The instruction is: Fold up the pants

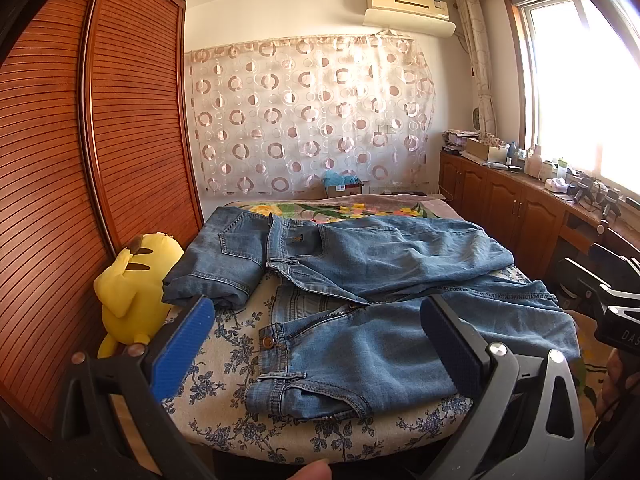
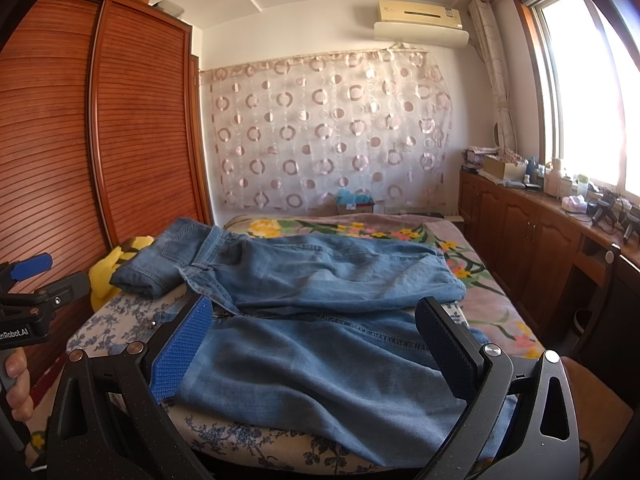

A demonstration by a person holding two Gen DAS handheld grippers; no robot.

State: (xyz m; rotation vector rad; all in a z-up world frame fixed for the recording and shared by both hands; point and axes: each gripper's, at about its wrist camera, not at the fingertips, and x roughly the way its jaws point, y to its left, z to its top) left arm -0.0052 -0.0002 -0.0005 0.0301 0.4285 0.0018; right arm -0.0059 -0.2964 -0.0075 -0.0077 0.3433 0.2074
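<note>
Two pairs of jeans lie across the bed [image 1: 240,412], long axes running side to side. On the nearer jeans [image 1: 372,356] the waistband points to the left edge and the legs reach right. Beyond them lie the farther jeans [image 1: 384,256], one end folded near the yellow plush toy [image 1: 132,280]. Both the left gripper [image 1: 316,344] and right gripper [image 2: 316,344] hover wide apart over the near edge, holding nothing.

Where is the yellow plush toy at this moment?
The yellow plush toy sits at the bed's left edge against the wooden wardrobe, beside the folded jeans; in the right wrist view those jeans mostly hide it.
</note>
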